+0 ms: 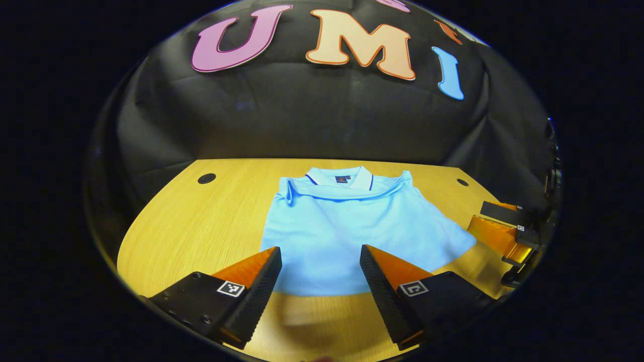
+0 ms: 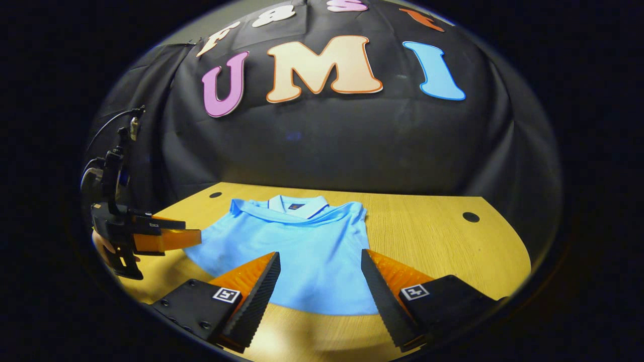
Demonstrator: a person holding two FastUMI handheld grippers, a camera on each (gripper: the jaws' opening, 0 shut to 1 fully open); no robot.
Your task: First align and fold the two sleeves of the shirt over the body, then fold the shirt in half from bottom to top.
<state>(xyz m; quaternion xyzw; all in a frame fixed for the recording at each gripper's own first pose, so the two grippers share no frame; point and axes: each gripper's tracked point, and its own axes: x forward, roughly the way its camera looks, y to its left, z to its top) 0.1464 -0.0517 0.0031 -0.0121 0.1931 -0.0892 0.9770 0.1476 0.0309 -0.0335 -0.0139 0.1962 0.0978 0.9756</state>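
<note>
A light blue polo shirt (image 1: 347, 226) lies flat on the wooden table (image 1: 201, 226), collar toward the far wall, sleeves folded in over the body. My left gripper (image 1: 320, 256) hovers open just above the shirt's near hem, nothing between its fingers. In the right gripper view the same shirt (image 2: 297, 246) lies ahead, and my right gripper (image 2: 320, 259) stands open over its near hem, holding nothing. The right gripper (image 1: 508, 226) appears at the right edge of the left gripper view, and the left gripper (image 2: 151, 236) at the left of the right gripper view, beside the shirt.
The table has round cable holes (image 1: 207, 178) (image 1: 462, 182) near its far corners. Black cloth hangs behind the table. Bare wood lies to the left of the shirt (image 1: 191, 236) and to its right (image 2: 443, 246).
</note>
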